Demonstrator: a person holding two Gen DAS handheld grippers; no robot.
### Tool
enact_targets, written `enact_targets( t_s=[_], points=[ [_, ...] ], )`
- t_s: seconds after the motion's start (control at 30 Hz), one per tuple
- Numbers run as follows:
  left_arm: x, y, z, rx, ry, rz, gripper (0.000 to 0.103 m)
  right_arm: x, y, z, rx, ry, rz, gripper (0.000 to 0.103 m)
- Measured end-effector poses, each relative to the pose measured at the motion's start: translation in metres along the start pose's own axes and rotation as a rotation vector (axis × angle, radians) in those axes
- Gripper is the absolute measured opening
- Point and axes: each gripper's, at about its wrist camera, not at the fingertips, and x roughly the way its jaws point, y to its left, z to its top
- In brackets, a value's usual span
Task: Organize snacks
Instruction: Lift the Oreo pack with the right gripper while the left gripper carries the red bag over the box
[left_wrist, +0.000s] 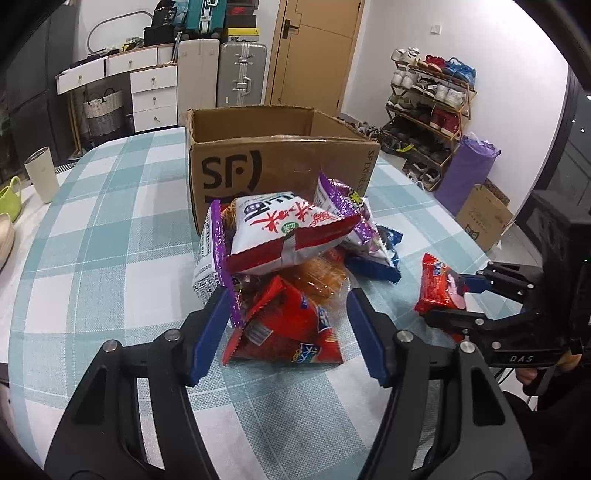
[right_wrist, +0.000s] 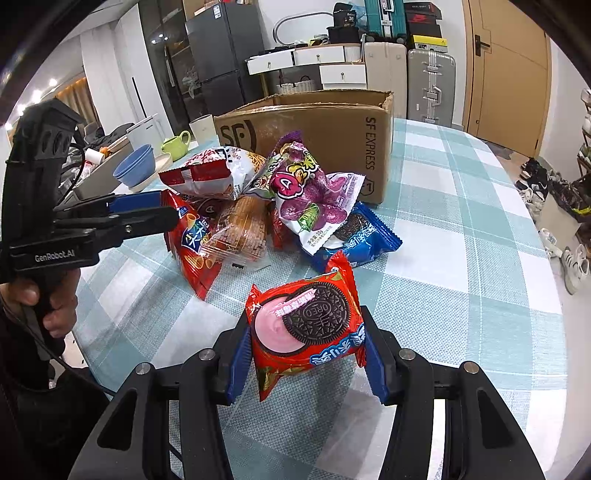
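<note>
While the checked tabletop (left_wrist: 110, 229) carries the open cardboard box (left_wrist: 273, 158) with the snack pile (left_wrist: 288, 251) just before it, the left gripper (left_wrist: 284, 332) straddles a red snack bag (left_wrist: 284, 328), fingers not visibly pressing. Right gripper (right_wrist: 306, 354) fingers clench the red Oreo pack (right_wrist: 306, 325) above the tabletop, near the pile.

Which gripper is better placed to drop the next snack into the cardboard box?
The right gripper. It is already shut on the red Oreo pack, lifted clear of the pile. The left gripper merely straddles the red snack bag, which lies on the table in front of the cardboard box.
</note>
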Motion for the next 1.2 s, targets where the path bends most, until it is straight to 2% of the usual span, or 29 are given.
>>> enact_targets(
  t_s=[0.2, 0.33, 0.73, 1.03, 1.2],
  points=[
    [0.007, -0.007, 0.0, 0.023, 0.019, -0.016, 0.063, 0.0, -0.001, 0.0, 0.005, -0.003, -0.005, 0.053],
    [0.017, -0.015, -0.004, 0.061, 0.067, -0.007, 0.063, -0.002, -0.003, 0.0, 0.012, -0.006, -0.008, 0.053],
    [0.041, -0.011, -0.015, 0.032, 0.133, 0.004, 0.063, 0.001, -0.001, 0.003, 0.003, -0.002, -0.006, 0.053],
    [0.057, -0.013, -0.018, 0.062, 0.186, 0.008, 0.073, 0.0, -0.001, 0.007, 0.003, -0.015, -0.014, 0.053],
    [0.058, -0.011, -0.019, 0.047, 0.176, 0.005, 0.068, -0.003, -0.001, 0.007, 0.004, -0.026, -0.017, 0.053]
  ],
)
